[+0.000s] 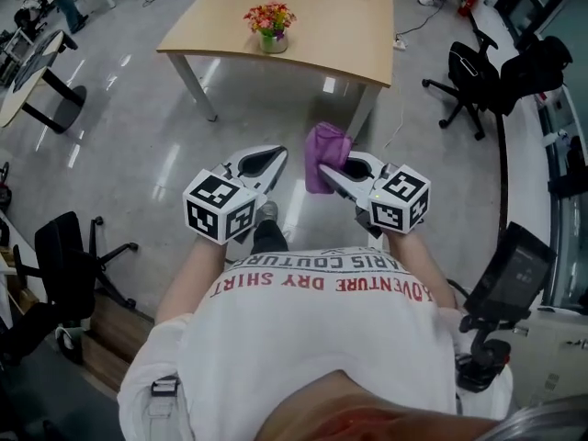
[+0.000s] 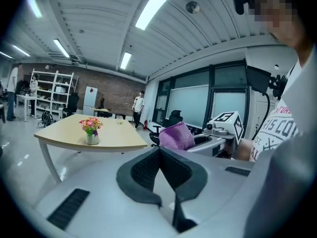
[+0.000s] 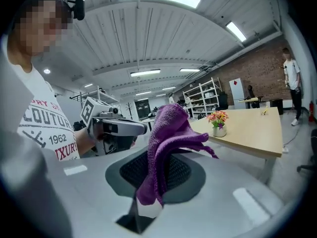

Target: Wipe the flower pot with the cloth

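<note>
The flower pot (image 1: 272, 39), a small pale pot with pink and orange flowers, stands near the front edge of a light wooden table (image 1: 322, 16) some way ahead of me. It also shows in the left gripper view (image 2: 92, 138) and in the right gripper view (image 3: 219, 131). My right gripper (image 1: 327, 169) is shut on a purple cloth (image 1: 323, 152), which sticks up from its jaws and droops over them (image 3: 166, 138). My left gripper (image 1: 277, 159) is shut with nothing in it (image 2: 159, 151). Both are held side by side in front of my body, above the floor, well short of the table.
A black office chair (image 1: 470, 79) stands right of the table, another chair (image 1: 69, 269) at my left. A round table (image 1: 32, 76) is at the far left. A black screen on a stand (image 1: 516, 272) is close on my right. A person (image 2: 138, 107) stands behind the table.
</note>
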Tool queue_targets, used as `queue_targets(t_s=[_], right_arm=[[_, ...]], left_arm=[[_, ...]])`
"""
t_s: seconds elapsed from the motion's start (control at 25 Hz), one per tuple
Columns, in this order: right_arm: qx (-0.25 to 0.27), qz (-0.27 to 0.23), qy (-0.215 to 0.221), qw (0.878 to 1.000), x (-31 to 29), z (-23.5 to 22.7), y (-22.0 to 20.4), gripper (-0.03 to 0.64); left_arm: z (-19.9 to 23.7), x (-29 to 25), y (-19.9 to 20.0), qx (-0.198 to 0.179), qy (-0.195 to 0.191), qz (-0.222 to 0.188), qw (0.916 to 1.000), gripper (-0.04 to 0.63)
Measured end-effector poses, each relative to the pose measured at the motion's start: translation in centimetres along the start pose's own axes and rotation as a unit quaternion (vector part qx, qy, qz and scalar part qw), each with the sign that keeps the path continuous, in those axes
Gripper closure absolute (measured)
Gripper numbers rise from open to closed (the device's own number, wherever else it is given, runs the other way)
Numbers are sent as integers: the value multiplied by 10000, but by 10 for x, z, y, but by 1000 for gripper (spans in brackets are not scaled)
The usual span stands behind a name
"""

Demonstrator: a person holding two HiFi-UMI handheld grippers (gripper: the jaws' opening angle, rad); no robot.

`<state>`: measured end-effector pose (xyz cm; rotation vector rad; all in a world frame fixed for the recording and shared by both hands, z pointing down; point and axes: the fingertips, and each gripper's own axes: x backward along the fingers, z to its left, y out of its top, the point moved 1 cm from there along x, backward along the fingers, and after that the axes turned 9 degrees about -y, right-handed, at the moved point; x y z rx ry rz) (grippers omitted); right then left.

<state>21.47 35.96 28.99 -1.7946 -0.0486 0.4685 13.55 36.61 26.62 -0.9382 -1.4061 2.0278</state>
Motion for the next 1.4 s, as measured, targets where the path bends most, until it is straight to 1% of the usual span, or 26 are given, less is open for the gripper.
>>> queue_targets(t_s=[0.16,0.28,0.4,0.48,0.64,0.88,1.24,1.4], right_arm=[[165,-46,91,9998,32,40,-2,574],[293,-40,125,9995,45,55,2,571],[322,-40,125,9994,66,70,3,568],[403,-66,104,9991,77,74,7,568],[388,-154,154,9990,88,80,9,568],[380,-180,224,9989,103,88,6,568],[398,-265,181,9987,119,98,2,568],[436,-292,161,9985,118,103,3,568]], left_arm=[[-43,22,-6,-30,144,-108,9998,592],[-65,31,-4,-103,157,-191,9996,592],[-94,39,-4,-188,205,-129,9995,592],[-105,42,-1,-245,257,-127,9993,592],[-115,47,3,-301,379,-192,9986,592],[-131,50,6,-340,461,-262,9980,592],[-145,53,6,-435,502,-260,9975,592],[-148,57,6,-433,440,-264,9977,592]])
